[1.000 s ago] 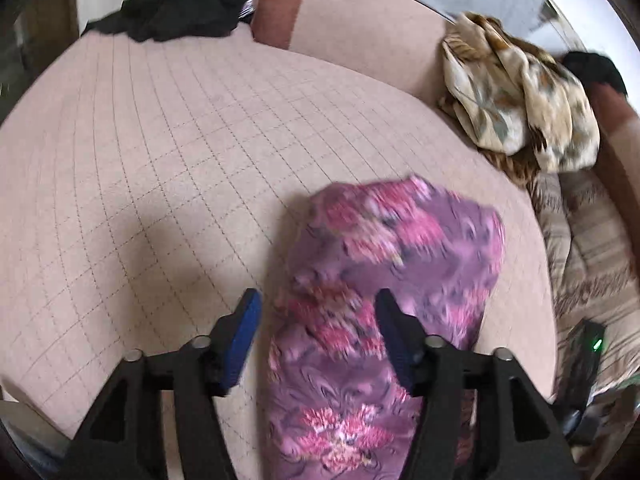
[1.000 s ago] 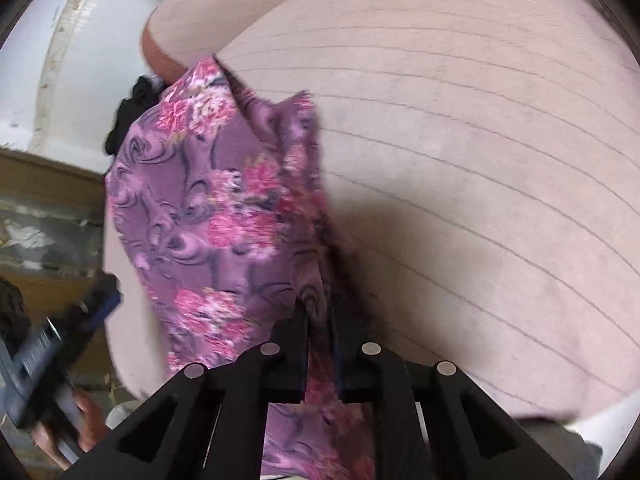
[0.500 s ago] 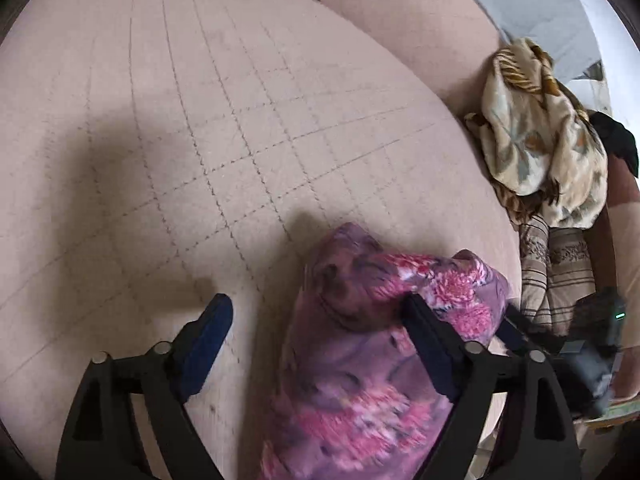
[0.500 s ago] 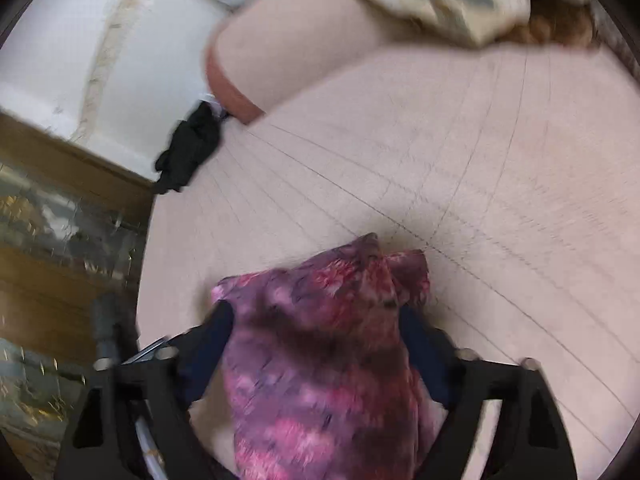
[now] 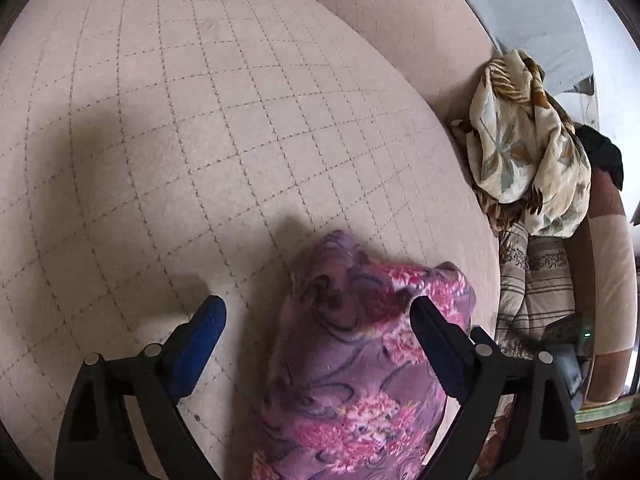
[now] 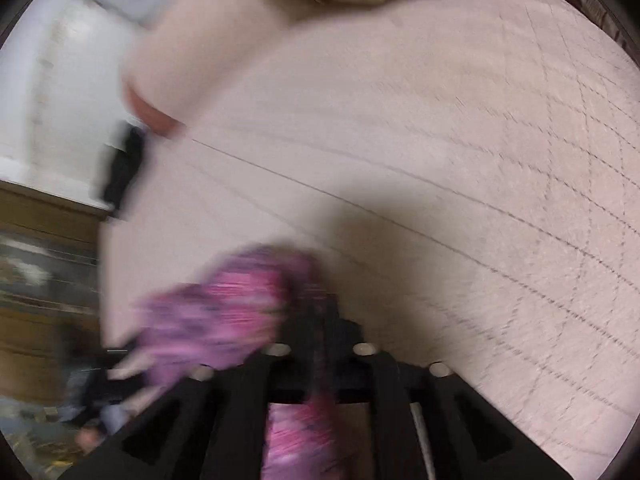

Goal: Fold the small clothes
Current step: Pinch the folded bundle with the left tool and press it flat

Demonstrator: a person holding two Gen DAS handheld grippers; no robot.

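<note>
Left gripper [image 5: 316,320] gapes over purple garment [image 5: 360,360]; patterned cloth heap [image 5: 528,152] nearby.

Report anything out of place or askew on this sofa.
The purple floral garment looks odd: it sits bunched in a crumpled lump near the edge of the sofa seat, neither flat nor folded. A beige patterned cloth is heaped against the backrest.

The left gripper [image 5: 316,316] points steeply downward with its jaws spread wide, one blue-padded finger [image 5: 204,328] out to the left and the other to the right. The right gripper [image 6: 320,320] shows blurred; its black fingers appear close together in that view, and its jaws are opening.
</note>
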